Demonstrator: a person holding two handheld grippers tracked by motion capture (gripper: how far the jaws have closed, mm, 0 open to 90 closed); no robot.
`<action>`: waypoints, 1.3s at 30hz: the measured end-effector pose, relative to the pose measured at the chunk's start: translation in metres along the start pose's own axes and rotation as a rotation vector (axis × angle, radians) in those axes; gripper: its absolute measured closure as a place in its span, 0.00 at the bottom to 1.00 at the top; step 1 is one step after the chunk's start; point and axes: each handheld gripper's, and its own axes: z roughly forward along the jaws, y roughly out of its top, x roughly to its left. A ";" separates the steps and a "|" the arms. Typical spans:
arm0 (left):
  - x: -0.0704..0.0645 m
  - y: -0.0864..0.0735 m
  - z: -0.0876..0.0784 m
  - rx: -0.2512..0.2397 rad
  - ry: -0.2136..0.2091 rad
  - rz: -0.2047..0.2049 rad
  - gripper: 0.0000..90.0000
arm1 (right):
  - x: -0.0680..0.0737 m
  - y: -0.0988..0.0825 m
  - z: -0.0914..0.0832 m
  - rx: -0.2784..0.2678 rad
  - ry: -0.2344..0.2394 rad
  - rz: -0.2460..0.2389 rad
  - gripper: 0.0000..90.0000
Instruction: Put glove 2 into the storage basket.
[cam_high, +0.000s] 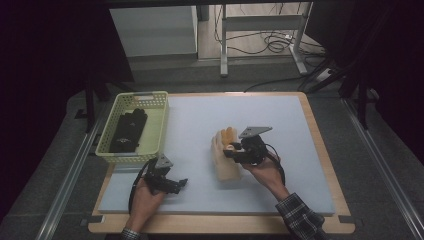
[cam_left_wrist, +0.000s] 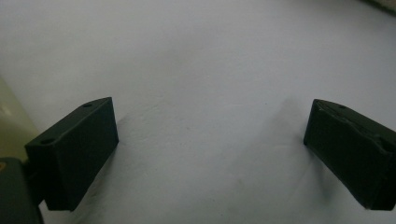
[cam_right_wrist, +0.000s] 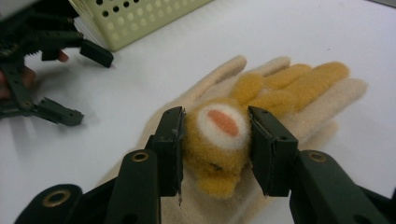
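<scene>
A cream fleece glove (cam_high: 223, 165) lies palm-flat on the pale mat (cam_high: 200, 120), fingers pointing away. On top of it is a smaller fuzzy orange glove (cam_right_wrist: 285, 88) with a white patch and an orange spot. My right gripper (cam_right_wrist: 217, 119) is shut on the orange glove's cuff end, with both pads (cam_right_wrist: 170, 140) pressing into the fleece. In the high view this gripper (cam_high: 231, 150) sits over the cream glove. My left gripper (cam_high: 181, 184) rests low at the mat's front left, jaws wide apart. In its own view the left gripper (cam_left_wrist: 210, 126) has only bare mat between its jaws.
A pale yellow perforated basket (cam_high: 163, 125) stands at the mat's left edge with dark gloves (cam_high: 127, 129) inside. Its corner (cam_right_wrist: 135, 23) lies just beyond the left gripper (cam_right_wrist: 86, 88) in the right gripper view. The wooden table edge (cam_high: 320, 145) frames the mat.
</scene>
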 end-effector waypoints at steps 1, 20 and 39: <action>0.000 0.000 0.000 0.000 0.000 0.000 0.03 | 0.000 -0.001 0.003 0.006 0.003 -0.001 0.64; 0.000 0.000 0.000 0.000 0.001 0.001 0.03 | -0.010 -0.012 -0.002 -0.001 -0.067 -0.017 0.55; 0.000 0.000 0.000 0.000 0.001 0.001 0.03 | -0.011 -0.066 -0.019 0.081 -0.053 -0.017 0.98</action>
